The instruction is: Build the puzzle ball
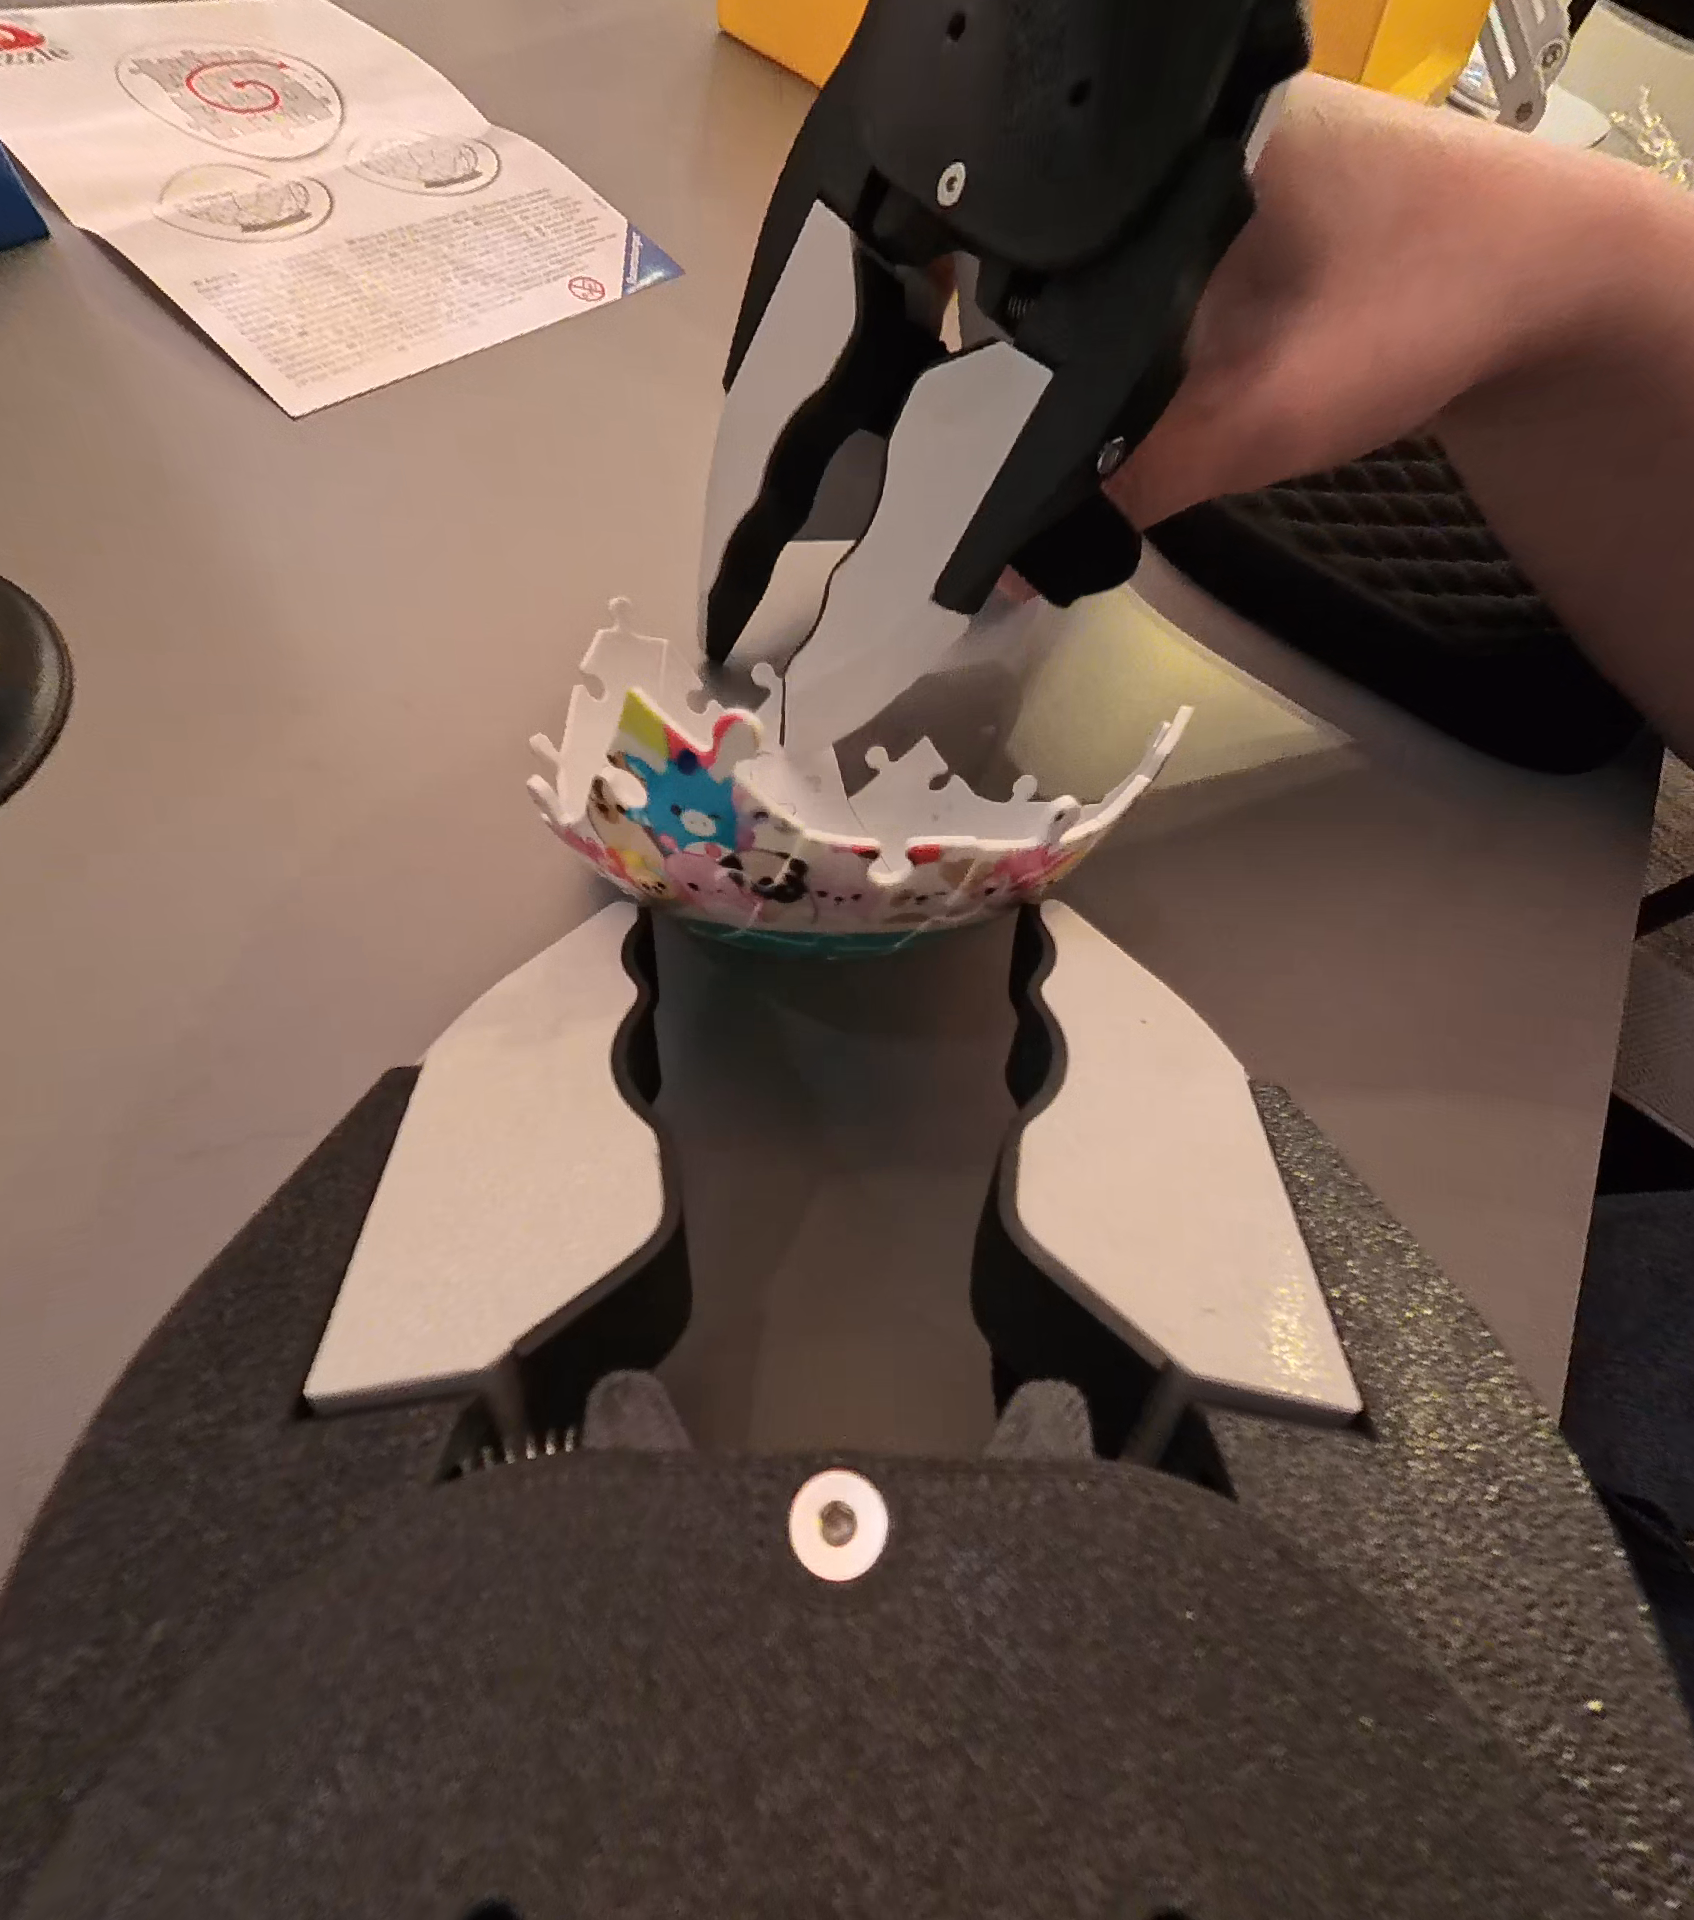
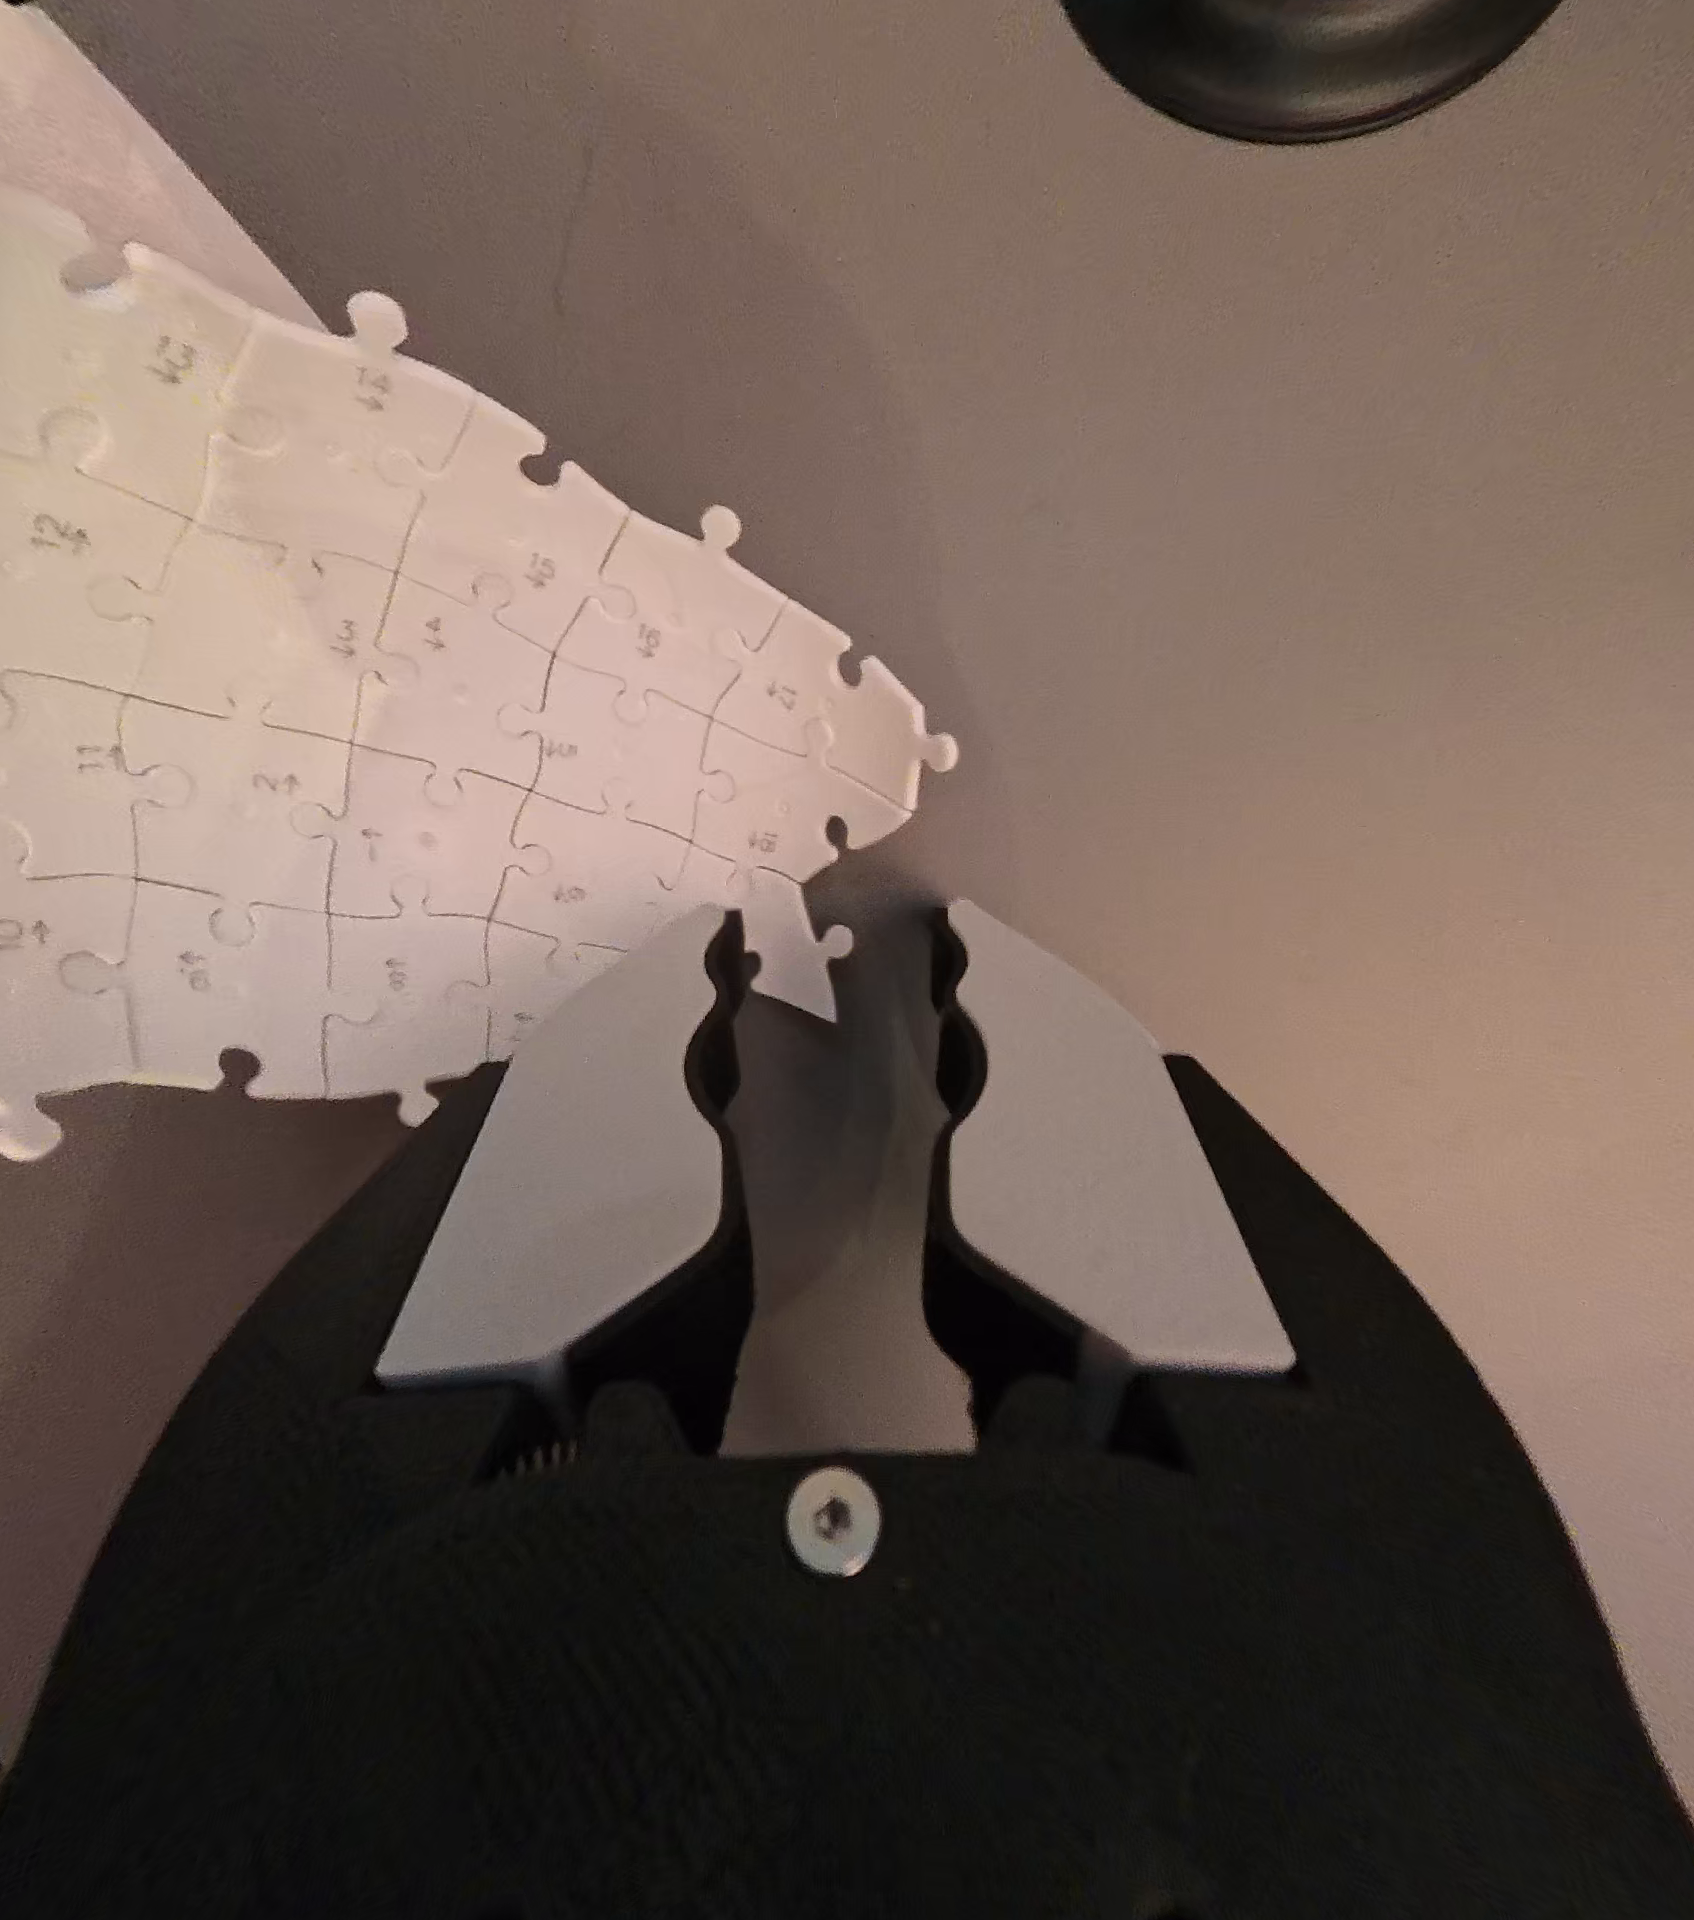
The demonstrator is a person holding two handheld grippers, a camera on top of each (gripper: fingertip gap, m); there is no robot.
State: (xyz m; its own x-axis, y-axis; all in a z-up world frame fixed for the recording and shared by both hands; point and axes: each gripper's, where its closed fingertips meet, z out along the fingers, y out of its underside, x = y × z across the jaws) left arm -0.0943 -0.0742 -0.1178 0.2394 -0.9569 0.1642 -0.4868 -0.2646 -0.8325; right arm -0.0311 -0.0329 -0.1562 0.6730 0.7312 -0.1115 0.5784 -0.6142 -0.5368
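A: Just past the left gripper [image 1: 830, 914] tips sits the half-built puzzle ball [image 1: 822, 821], a bowl on the table [image 1: 251, 665]; jaws spread, nothing held, fingertips flanking its base.
B: Right gripper [image 1: 760, 665]?
A: Above the far rim, fingers apart, tips down by the newest piece.
B: Step?
A: Seating a rim piece, I'd judge. Next: press its tabs flush while the left steadies the bowl.
B: Right wrist view?
A: Right gripper [image 2: 838, 914] released; a loose-looking piece [image 2: 801, 961] between its tips, at the shell's edge. Ball [image 2: 355, 727] inside is white, pieces numbered; outside colourful cartoon print. Roughly half done.
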